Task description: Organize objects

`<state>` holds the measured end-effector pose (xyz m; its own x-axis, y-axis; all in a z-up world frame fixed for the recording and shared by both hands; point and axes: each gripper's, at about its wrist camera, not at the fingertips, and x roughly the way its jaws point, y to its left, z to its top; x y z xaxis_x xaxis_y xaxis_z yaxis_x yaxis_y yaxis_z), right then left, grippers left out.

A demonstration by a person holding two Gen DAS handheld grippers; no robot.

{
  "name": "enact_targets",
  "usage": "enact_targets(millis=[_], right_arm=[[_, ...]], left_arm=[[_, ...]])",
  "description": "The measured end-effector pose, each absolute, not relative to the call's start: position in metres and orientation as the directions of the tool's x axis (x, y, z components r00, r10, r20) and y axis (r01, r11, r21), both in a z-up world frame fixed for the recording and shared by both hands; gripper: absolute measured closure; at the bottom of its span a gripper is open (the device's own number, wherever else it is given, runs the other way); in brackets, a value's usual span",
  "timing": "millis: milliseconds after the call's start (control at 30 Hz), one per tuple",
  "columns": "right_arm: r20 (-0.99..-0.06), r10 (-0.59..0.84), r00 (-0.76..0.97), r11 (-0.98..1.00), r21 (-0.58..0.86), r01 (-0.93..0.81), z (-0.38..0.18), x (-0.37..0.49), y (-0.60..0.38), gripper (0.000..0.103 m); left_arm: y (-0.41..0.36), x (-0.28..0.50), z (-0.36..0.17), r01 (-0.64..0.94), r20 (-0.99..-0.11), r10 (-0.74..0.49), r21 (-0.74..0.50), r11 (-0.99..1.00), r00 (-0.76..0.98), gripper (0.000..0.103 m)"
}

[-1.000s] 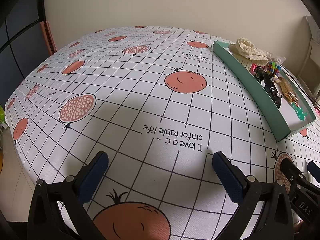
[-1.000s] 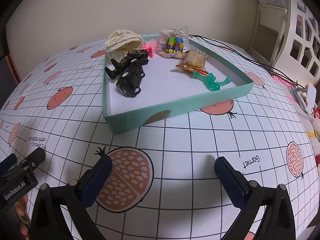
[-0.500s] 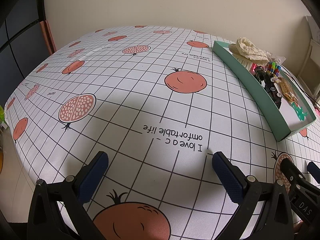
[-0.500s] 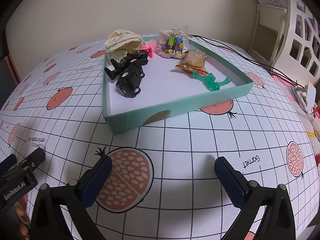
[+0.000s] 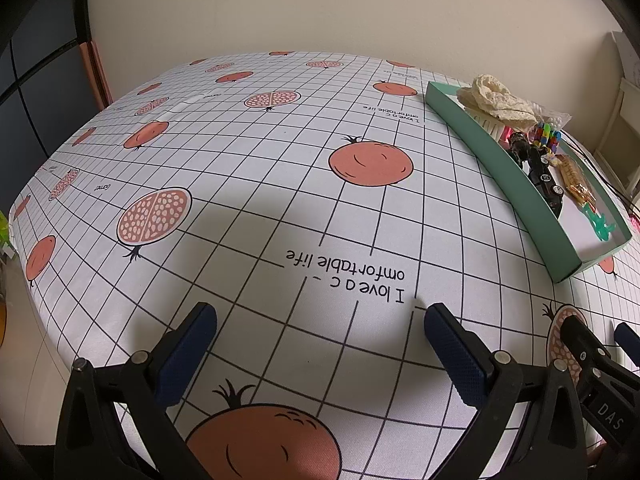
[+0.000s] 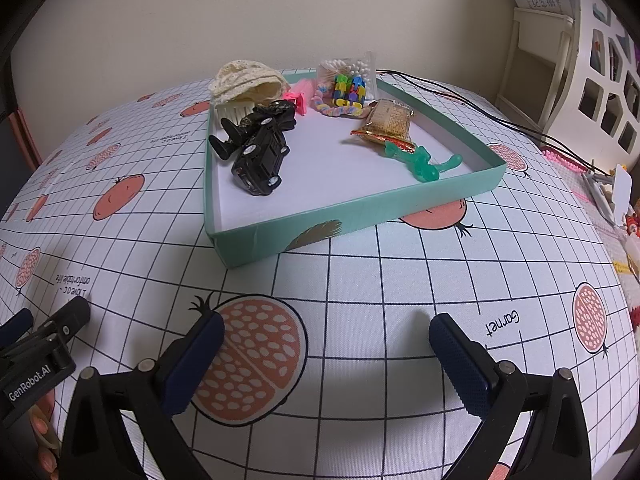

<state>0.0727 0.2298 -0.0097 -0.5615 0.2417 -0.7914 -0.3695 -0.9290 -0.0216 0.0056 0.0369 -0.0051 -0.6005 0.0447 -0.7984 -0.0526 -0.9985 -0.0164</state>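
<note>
One toy car (image 6: 262, 156) nose toward right tongs (image 6: 326, 354)

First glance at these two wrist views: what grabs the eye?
The teal tray on the pomegranate-print tablecloth, ahead of the right gripper, stands out first. Its clutter follows: a black toy car near its left wall, a snack packet and a green toy to the right, a cream knit piece at the back. Both grippers hang open and empty; the left gripper faces bare cloth.
</note>
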Motion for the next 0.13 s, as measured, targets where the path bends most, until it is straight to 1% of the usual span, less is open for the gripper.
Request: enact_targets(millis=[133], right_arm=[[-0.791, 0.242, -0.562, -0.929, -0.022, -0.369, -0.0097, 0.0727, 0.2299, 0.0]], left_arm=[[0.0367, 0.0059, -0.0057, -0.057, -0.799, 0.047, -0.016, -0.998, -0.6, 0.0]])
